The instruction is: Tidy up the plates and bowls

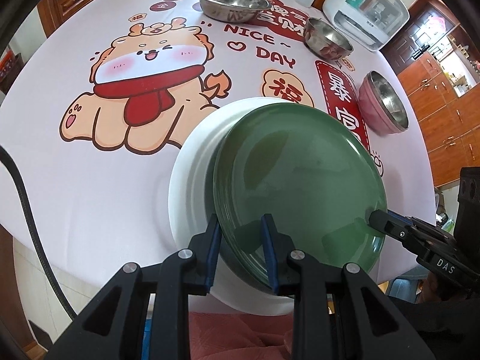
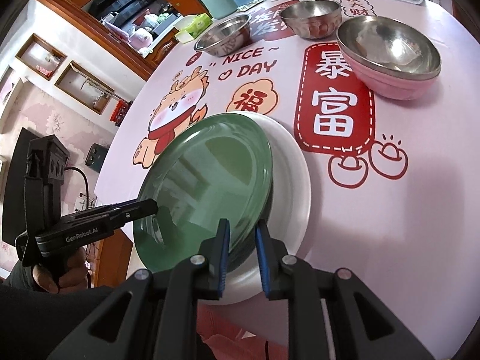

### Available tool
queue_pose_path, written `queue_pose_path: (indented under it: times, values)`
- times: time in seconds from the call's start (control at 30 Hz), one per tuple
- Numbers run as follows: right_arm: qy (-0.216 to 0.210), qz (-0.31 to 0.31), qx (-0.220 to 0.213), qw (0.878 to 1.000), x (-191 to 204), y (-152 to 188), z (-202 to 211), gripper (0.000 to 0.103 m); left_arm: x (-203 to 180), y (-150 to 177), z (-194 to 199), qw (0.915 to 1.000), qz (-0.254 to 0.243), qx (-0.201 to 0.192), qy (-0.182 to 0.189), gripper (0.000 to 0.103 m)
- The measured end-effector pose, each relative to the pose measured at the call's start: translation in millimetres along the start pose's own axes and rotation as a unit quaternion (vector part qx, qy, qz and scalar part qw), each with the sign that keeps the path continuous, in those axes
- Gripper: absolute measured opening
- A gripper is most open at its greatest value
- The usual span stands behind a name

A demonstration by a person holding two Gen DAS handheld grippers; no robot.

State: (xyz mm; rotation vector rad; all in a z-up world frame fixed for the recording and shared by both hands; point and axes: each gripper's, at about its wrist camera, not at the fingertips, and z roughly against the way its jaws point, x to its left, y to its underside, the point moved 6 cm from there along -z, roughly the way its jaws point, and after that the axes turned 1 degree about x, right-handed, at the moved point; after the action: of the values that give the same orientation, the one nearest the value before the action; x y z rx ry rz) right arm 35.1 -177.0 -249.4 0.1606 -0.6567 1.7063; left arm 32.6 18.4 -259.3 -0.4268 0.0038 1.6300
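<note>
**A:** Where are the two grippers sitting?

**B:** Both are on the green plate [image 1: 300, 180], at its near rim. In the left wrist view the left gripper [image 1: 241, 252] comes in from six o'clock, pitched steeply down, its blue pads [image 1: 214, 252] straddling the rim. The right gripper [image 1: 378, 220] reaches in from about four o'clock, its black tip meeting the plate's edge.

**A:** And the jaws?

**B:** The left jaws are clamped on the green plate's rim, one pad under it, one over. In the right wrist view the right gripper [image 2: 241, 252] has its pads on either side of the rim, a narrow gap only; the rim fills that gap, so I read it as gripped as well.

**A:** How does the plate lie?

**B:** Tilted. It overlaps the white plate [image 1: 192, 174] beneath it, shifted off-centre, so a white crescent shows at nine o'clock in the left view and at three o'clock in the right. Whether the two touch I cannot tell.

**A:** The hand?

**B:** In the right view a hand [image 2: 57, 276] wraps the grip of the left gripper at eight o'clock, its fingers pointing towards three o'clock at the plate.

**A:** The rest?

**B:** On the printed tablecloth [image 1: 90, 180]: a pink bowl [image 2: 390, 84] with a steel bowl nested inside, and two steel bowls [image 2: 223, 34] further back, around twelve to one o'clock.
</note>
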Motion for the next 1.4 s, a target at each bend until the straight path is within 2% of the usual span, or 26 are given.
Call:
queue_pose_path:
  times: [0.3,0.43,0.57,0.6,0.73,0.87,1.03,1.4]
  values:
    - [0.03,0.02,0.022,0.999,5,2,-8,0.02,0,0,2,1.0,0.0,-0.001,-0.003,0.025]
    - [0.03,0.038,0.036,0.998,11,5,-11,0.032,3,1,4,1.0,0.006,-0.004,-0.006,0.025]
    - [0.033,0.052,0.042,0.997,15,5,-12,0.038,6,1,6,0.9999,0.012,-0.004,-0.01,0.025]
    - [0.035,0.054,0.041,0.997,15,4,-11,0.045,6,1,8,0.9999,0.014,-0.008,-0.005,0.025]
    - [0.03,0.057,0.032,0.997,16,-2,-8,0.052,3,-1,14,0.9997,0.009,-0.019,-0.009,0.026]
    - [0.031,0.055,0.026,0.998,15,-10,-6,0.055,3,-6,22,0.9993,0.006,-0.035,-0.013,0.027]
    - [0.027,0.062,-0.004,0.998,19,-24,4,0.065,7,-16,33,0.9983,0.008,-0.054,-0.023,0.029]
    - [0.025,0.073,-0.039,0.996,27,-45,8,0.066,15,-39,48,0.9959,0.013,-0.078,-0.044,0.031]
